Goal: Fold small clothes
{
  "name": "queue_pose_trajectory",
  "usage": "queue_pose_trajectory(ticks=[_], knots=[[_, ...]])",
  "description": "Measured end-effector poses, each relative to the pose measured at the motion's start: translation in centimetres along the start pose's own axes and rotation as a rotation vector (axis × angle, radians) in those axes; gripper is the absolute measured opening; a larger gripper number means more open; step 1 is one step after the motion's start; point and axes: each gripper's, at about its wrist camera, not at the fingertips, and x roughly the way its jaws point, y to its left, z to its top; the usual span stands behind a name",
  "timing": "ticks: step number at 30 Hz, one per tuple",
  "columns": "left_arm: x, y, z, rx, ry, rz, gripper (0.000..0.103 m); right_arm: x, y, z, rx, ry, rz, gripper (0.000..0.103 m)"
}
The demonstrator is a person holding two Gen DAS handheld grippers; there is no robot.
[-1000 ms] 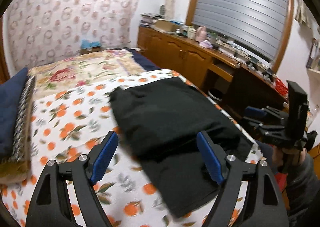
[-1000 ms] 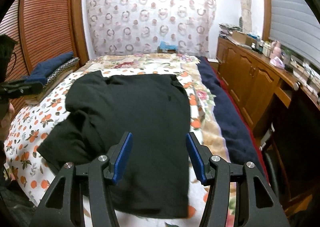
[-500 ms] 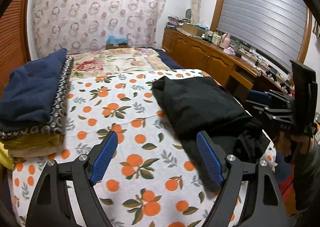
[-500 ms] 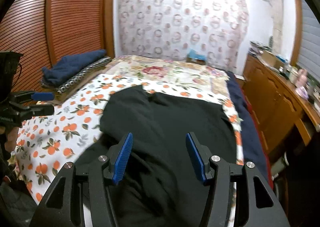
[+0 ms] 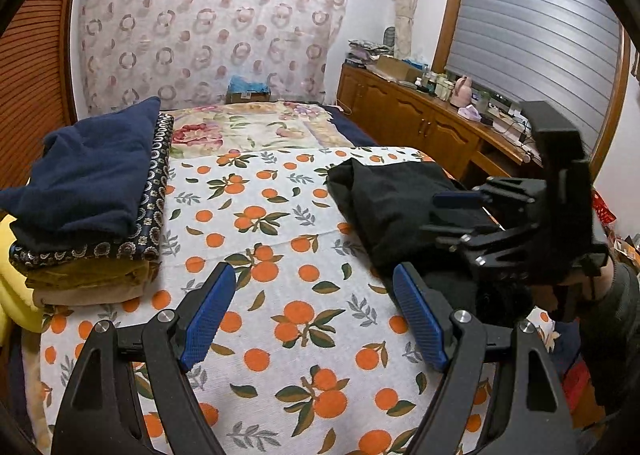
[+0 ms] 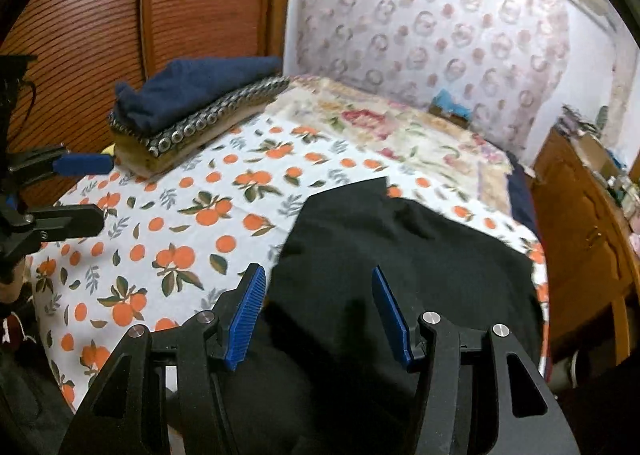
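A black garment (image 5: 392, 207) lies bunched on the right side of the orange-print bed sheet (image 5: 256, 239). My left gripper (image 5: 314, 271) hovers open over bare sheet, just left of the garment, with nothing between its blue pads (image 5: 208, 315). In the right wrist view my right gripper (image 6: 317, 271) stands open directly above the black garment (image 6: 400, 255), and its pads do not press the cloth. Each gripper shows in the other's view: the right gripper (image 5: 444, 215), held by a hand, and the left gripper (image 6: 86, 193) at the left edge.
A stack of folded clothes (image 5: 88, 183) with a navy piece on top sits at the bed's left side; it also shows as the folded stack (image 6: 192, 103). A floral quilt (image 5: 256, 127) covers the far bed. Wooden cabinets (image 5: 420, 127) run along the right.
Both grippers have swung left across the bed, so the folded stack has come into view. The black garment now sits right of the left gripper. Neither gripper's jaws changed their width.
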Motion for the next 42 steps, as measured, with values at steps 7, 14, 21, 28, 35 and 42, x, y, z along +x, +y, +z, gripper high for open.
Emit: queue_pose_trajectory(ticks=[7, 14, 21, 28, 35, 42], knots=[[0.2, 0.3, -0.2, -0.009, 0.007, -0.004, 0.082, 2.2, -1.0, -0.4, -0.036, 0.082, 0.014, 0.057], [1.0, 0.4, -0.7, -0.014, 0.029, -0.014, 0.082, 3.9, -2.8, 0.0, -0.046, 0.129, -0.010, 0.057], [1.5, 0.1, -1.0, -0.009, 0.039, -0.023, 0.082, 5.1, -2.3, 0.3, -0.091, 0.119, -0.039, 0.043], [2.2, -0.4, -1.1, -0.008, 0.049, -0.029, 0.082, 3.2, -4.8, 1.0, 0.036, 0.025, -0.037, 0.010], [2.7, -1.0, -1.4, 0.000, 0.062, -0.041, 0.082, -0.6, -11.0, 2.3, 0.165, -0.094, -0.093, 0.009], [3.3, -1.6, -1.6, 0.007, 0.077, -0.051, 0.082, 2.2, -17.9, 2.8, 0.289, -0.026, -0.252, 0.009]])
